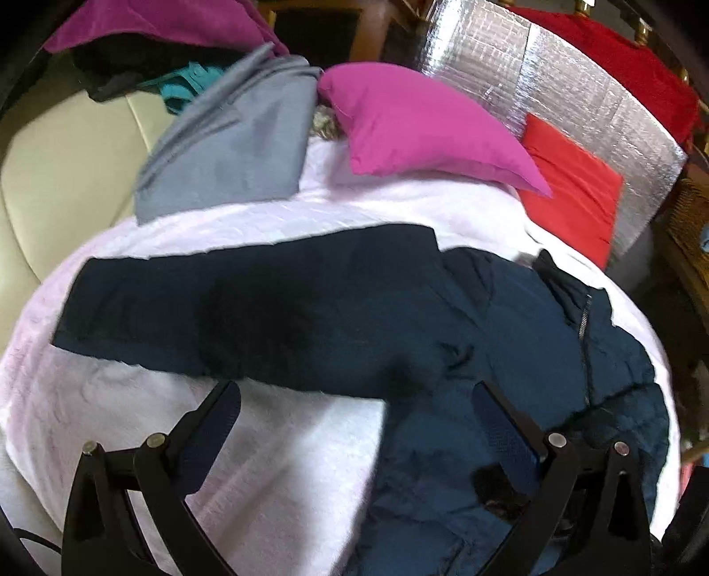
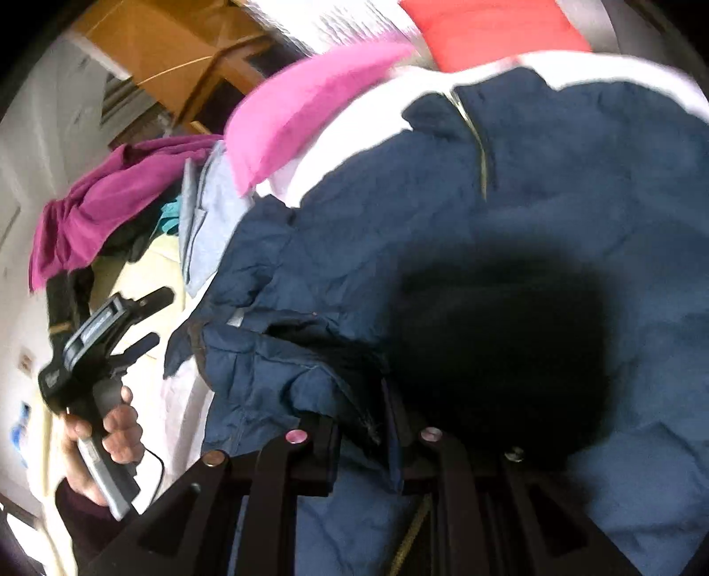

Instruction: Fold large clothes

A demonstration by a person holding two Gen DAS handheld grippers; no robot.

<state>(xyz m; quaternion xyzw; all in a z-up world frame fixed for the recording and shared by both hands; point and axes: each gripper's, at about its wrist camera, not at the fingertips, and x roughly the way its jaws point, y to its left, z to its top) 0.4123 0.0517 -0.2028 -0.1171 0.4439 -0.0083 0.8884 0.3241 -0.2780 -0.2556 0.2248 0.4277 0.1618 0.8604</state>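
A large navy jacket (image 1: 443, 319) lies on a white blanket (image 1: 266, 443), one sleeve stretched out to the left and its zipper at the right. My left gripper (image 1: 354, 398) is open and empty, hovering just above the sleeve's near edge. In the right wrist view the jacket (image 2: 531, 186) fills the frame. My right gripper (image 2: 363, 425) is shut on a bunched fold of the jacket and lifts it. The left gripper (image 2: 150, 319) also shows there, open, held in a hand at the left.
A pink pillow (image 1: 421, 128), a red cushion (image 1: 571, 195) and a grey folded garment (image 1: 235, 146) lie at the blanket's far side. Magenta cloth (image 1: 155, 22) and dark clothes pile on a cream sofa (image 1: 53, 186) at the left. Silver insulation panel (image 1: 554, 66) stands behind.
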